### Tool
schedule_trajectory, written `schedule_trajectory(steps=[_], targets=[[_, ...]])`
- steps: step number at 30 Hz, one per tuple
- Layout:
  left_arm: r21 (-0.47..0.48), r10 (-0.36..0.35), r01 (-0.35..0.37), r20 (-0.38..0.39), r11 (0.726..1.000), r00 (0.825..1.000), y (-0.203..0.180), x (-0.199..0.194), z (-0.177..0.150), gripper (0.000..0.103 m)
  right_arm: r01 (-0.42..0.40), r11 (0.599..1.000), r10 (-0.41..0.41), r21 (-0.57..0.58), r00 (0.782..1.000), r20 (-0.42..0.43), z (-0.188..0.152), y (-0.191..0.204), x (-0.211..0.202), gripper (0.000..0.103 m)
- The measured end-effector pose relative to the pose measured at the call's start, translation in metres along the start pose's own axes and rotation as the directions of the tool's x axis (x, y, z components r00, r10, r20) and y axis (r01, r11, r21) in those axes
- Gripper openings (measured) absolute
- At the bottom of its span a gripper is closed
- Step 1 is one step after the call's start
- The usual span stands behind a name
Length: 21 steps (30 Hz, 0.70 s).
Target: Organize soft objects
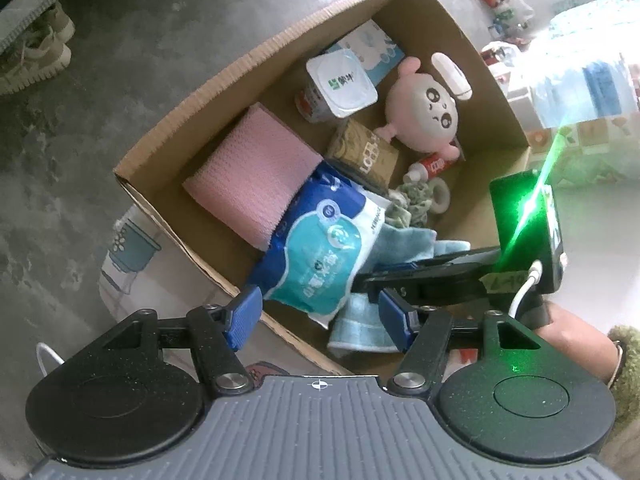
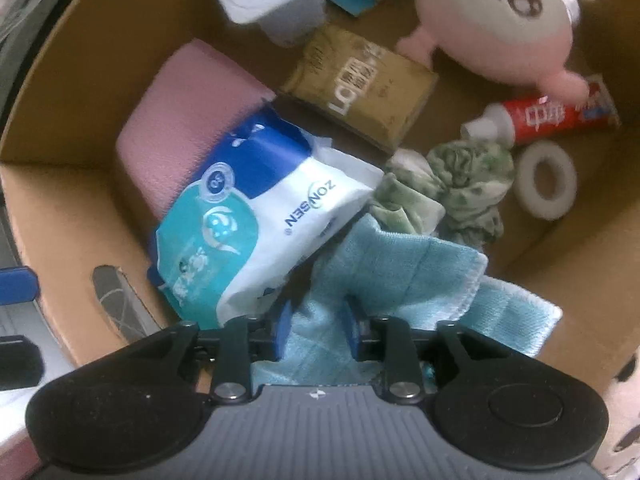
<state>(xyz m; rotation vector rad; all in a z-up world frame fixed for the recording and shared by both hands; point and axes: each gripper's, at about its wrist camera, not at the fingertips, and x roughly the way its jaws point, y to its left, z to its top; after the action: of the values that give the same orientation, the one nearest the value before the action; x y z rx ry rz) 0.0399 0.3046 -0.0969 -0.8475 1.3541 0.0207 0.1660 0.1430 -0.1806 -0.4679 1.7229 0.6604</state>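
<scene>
A cardboard box [image 1: 192,112] holds a pink folded cloth [image 1: 256,172], a blue-and-white wipes pack [image 1: 316,248], a light blue towel [image 1: 360,332], a green crumpled cloth [image 1: 412,204] and a pink plush toy [image 1: 424,108]. My left gripper [image 1: 320,316] is open and empty above the box's near edge. My right gripper [image 2: 316,328] reaches into the box and is shut on the light blue towel [image 2: 400,276], next to the wipes pack [image 2: 260,216]. The pink cloth [image 2: 176,128], green cloth [image 2: 460,184] and plush toy [image 2: 492,28] lie beyond it.
The box also holds a yogurt cup [image 1: 340,84], a brown carton [image 1: 364,152], a red toothpaste tube [image 1: 432,168], a white tape ring [image 2: 544,184] and a blue-white box [image 1: 372,48]. Shoes [image 1: 36,48] stand on the grey floor at the left.
</scene>
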Motion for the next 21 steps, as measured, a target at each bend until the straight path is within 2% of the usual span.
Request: schedule_trajectory(steps=[1, 4, 6, 8, 10, 12, 15, 16, 19, 21], targets=[[0.002, 0.006, -0.006, 0.006, 1.0, 1.0, 0.0, 0.0, 0.0, 0.066, -0.007, 1.0, 0.007, 0.001, 1.0, 0.001, 0.001, 0.0, 0.002, 0.047], [0.009, 0.021, -0.021, 0.025, 1.0, 0.999, -0.001, -0.003, 0.002, 0.07, 0.007, 1.0, -0.006, -0.026, 0.999, 0.041, -0.003, 0.009, 0.003, 0.048], [0.012, 0.029, -0.029, 0.05, 0.999, 0.998, -0.003, -0.009, 0.002, 0.074, 0.003, 0.999, 0.002, -0.043, 0.994, 0.11, -0.016, 0.014, -0.015, 0.055], [0.023, 0.039, -0.041, 0.085, 0.999, 0.996, -0.007, -0.018, 0.0, 0.076, -0.041, 0.998, 0.048, -0.038, 0.978, 0.203, -0.036, 0.013, -0.041, 0.066], [0.032, 0.048, -0.052, 0.134, 0.998, 0.99, -0.012, -0.029, -0.003, 0.08, -0.091, 0.995, 0.101, -0.049, 0.956, 0.274, -0.056, 0.011, -0.062, 0.069], [0.039, 0.049, -0.057, 0.188, 0.998, 0.981, -0.018, -0.043, -0.009, 0.082, -0.129, 0.99, 0.142, -0.062, 0.925, 0.352, -0.077, 0.007, -0.082, 0.073], [0.044, 0.055, -0.069, 0.266, 0.997, 0.962, -0.03, -0.061, -0.022, 0.085, -0.189, 0.978, 0.209, -0.09, 0.859, 0.467, -0.106, 0.004, -0.106, 0.083], [0.05, 0.062, -0.08, 0.294, 0.996, 0.954, -0.035, -0.068, -0.027, 0.086, -0.212, 0.973, 0.231, -0.096, 0.831, 0.507, -0.12, 0.003, -0.111, 0.086], [0.08, 0.087, -0.125, 0.371, 0.989, 0.925, -0.056, -0.087, -0.045, 0.095, -0.232, 0.969, 0.238, -0.087, 0.776, 0.584, -0.154, 0.001, -0.129, 0.088], [0.107, 0.102, -0.16, 0.417, 0.981, 0.903, -0.073, -0.099, -0.057, 0.103, -0.236, 0.969, 0.227, -0.074, 0.729, 0.646, -0.183, -0.004, -0.144, 0.092]])
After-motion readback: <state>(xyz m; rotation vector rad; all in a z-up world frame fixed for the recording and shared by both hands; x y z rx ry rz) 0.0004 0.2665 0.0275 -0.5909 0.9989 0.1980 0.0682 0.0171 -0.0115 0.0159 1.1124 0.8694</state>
